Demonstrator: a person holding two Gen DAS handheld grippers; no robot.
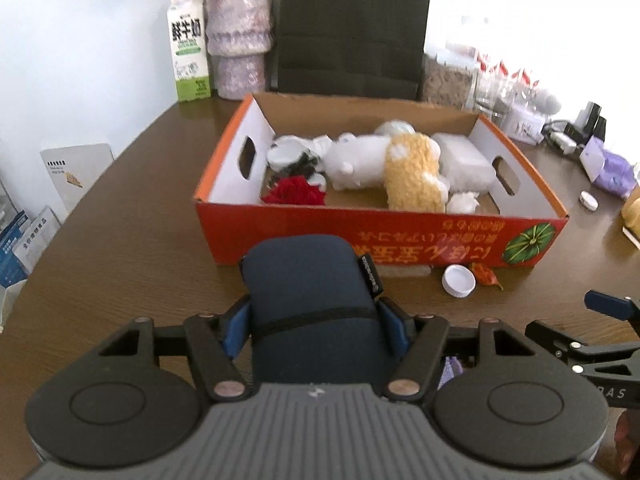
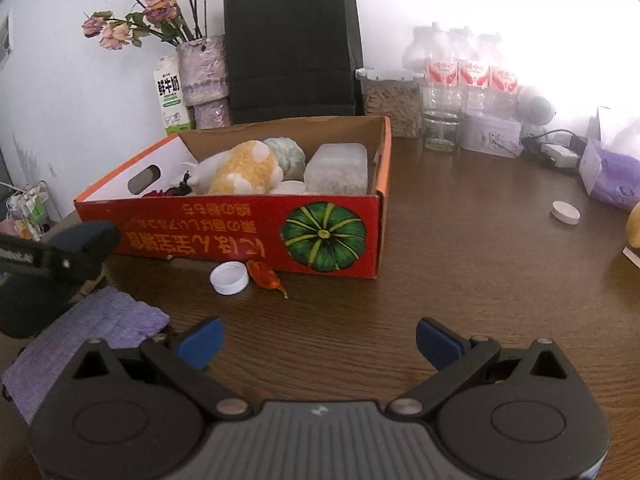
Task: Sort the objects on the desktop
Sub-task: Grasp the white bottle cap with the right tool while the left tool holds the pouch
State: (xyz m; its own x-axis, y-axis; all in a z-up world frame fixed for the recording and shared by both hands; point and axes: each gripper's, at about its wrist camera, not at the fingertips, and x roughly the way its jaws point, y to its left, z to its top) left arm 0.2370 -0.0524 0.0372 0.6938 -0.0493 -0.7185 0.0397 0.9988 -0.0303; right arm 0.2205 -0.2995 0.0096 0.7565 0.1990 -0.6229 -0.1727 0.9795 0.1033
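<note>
My left gripper [image 1: 314,318] is shut on a dark navy fabric case [image 1: 308,280], its blue pads pressing both sides, held above the brown table in front of the orange cardboard box [image 1: 360,236]. The box holds a yellow plush [image 1: 414,176], a white plush [image 1: 356,162], a red flower [image 1: 294,192] and a white plastic container [image 1: 464,160]. A white bottle cap [image 2: 230,277] and a dried orange pepper [image 2: 266,278] lie against the box front. My right gripper [image 2: 316,344] is open over bare table, nothing between its fingers. A purple cloth [image 2: 92,328] lies at its left.
Behind the box stand a milk carton [image 1: 190,48], a vase of dried roses [image 1: 238,40] and a black paper bag [image 2: 292,44]. Water bottles [image 2: 464,68], a glass jar [image 2: 440,128], a purple tissue pack [image 2: 608,172] and a white disc [image 2: 565,212] occupy the right.
</note>
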